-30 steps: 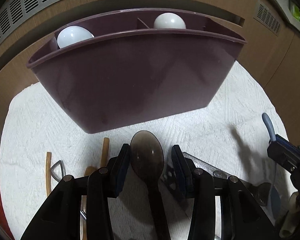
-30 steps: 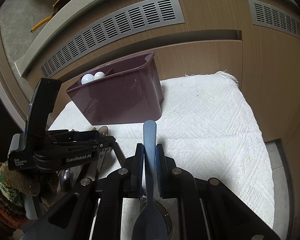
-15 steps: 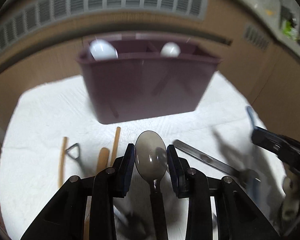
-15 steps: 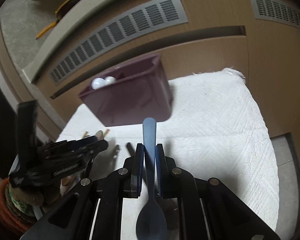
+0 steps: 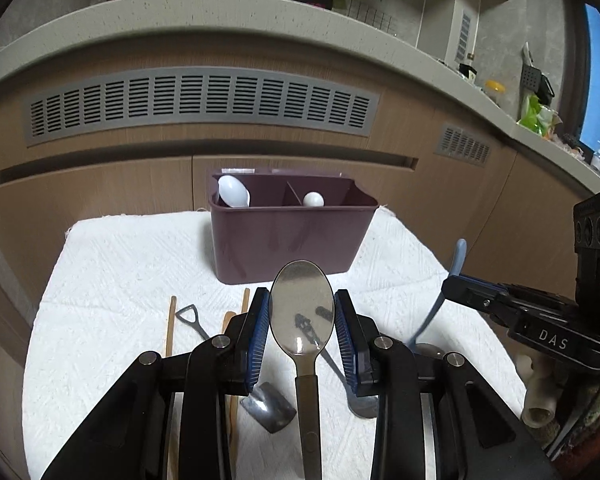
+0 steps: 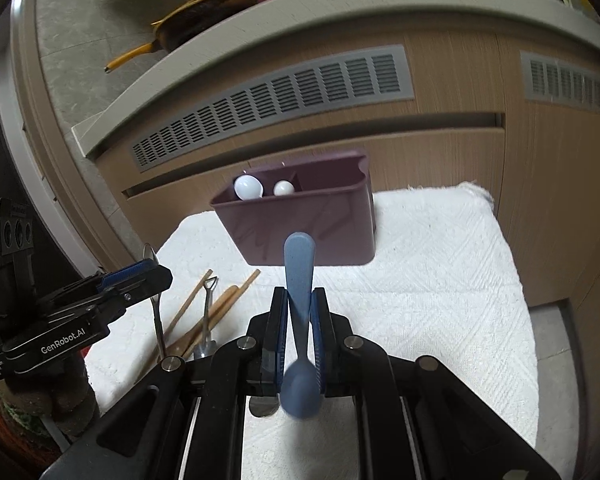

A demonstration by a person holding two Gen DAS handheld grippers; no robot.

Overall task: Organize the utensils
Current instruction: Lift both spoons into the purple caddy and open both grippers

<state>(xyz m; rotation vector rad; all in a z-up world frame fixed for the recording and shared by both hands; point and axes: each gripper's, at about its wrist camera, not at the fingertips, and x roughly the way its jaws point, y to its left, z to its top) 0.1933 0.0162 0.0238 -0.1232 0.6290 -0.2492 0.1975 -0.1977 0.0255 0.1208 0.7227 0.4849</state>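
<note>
White cloth (image 5: 112, 280) covers the floor before wooden cabinets. Left gripper (image 5: 301, 316) fingers pinch a metal spoon (image 5: 301, 312) by its bowl; right gripper (image 6: 300, 312) fingers clamp a blue spoon (image 6: 299, 276). Far off stands the maroon bin (image 5: 288, 240).

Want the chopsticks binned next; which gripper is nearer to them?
Left. The left gripper, holding a metal spoon, hangs just above the chopsticks. The right gripper, holding a blue spoon, is farther off to their right.
</note>
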